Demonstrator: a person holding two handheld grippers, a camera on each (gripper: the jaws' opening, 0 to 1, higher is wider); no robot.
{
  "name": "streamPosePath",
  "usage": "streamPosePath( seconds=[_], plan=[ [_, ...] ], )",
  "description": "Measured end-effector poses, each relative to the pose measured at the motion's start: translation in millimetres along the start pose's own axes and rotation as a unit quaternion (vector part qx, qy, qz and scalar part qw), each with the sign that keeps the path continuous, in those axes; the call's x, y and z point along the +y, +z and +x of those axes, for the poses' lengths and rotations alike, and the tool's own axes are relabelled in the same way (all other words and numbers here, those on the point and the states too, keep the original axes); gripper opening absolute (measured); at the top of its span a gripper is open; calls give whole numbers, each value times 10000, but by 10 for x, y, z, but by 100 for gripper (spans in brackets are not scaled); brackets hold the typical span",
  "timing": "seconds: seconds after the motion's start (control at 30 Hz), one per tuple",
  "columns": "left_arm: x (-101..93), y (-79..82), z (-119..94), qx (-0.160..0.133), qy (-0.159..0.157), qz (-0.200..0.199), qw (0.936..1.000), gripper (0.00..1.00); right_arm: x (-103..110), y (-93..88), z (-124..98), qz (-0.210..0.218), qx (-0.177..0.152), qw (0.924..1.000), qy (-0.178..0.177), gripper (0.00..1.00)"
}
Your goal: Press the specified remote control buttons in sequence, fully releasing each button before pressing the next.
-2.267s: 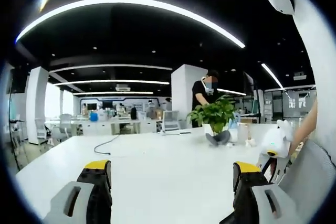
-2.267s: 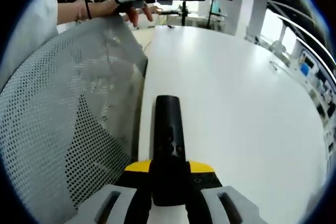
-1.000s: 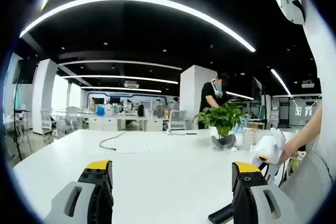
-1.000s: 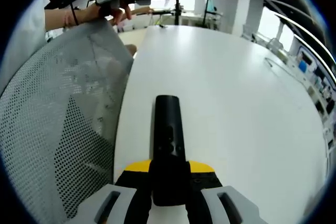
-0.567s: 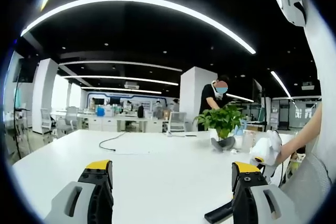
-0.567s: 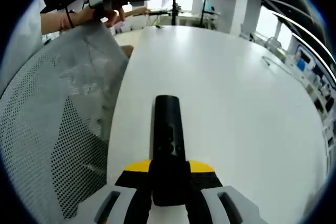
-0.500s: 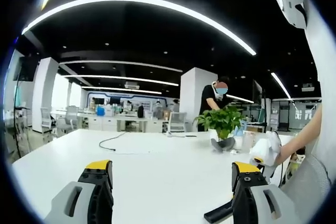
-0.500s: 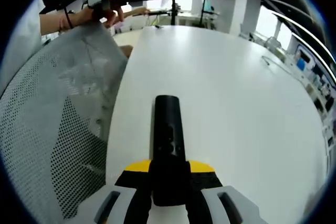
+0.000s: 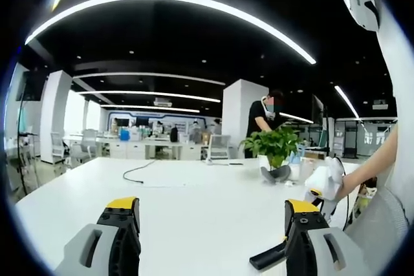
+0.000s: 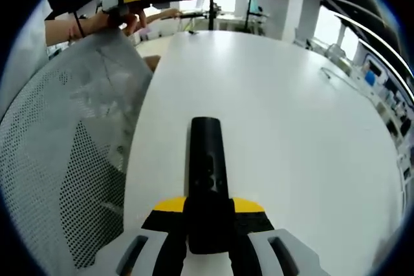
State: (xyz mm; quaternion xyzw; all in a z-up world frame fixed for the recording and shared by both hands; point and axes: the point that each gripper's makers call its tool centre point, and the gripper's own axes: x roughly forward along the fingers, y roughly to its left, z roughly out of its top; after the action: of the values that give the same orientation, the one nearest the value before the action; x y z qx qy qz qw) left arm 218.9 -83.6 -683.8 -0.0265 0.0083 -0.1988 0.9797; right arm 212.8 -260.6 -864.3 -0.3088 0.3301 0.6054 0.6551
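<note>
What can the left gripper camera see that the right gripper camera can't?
The left gripper view looks across the room: a potted plant, a person standing behind it, a black cable on the table, and long ceiling lights. Its own gripper is open, with nothing between the jaws.

The right gripper view looks down on the buttons of the black remote, clamped in its gripper, and a mesh chair back.

Both see the white table and a bit of the remote.
</note>
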Motion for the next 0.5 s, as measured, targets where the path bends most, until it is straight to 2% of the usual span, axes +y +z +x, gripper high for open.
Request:
streamPosePath(
  seconds=[0.37,0.5],
  plan=[
    [-6,-41,7,105,-41,-18,9999,96,-60,10,9,86,124,9999,-34,21],
    [12,-13,-3,19,1,-18,10000,97,-87,19,19,9,285,9996,18,21]
  ],
)
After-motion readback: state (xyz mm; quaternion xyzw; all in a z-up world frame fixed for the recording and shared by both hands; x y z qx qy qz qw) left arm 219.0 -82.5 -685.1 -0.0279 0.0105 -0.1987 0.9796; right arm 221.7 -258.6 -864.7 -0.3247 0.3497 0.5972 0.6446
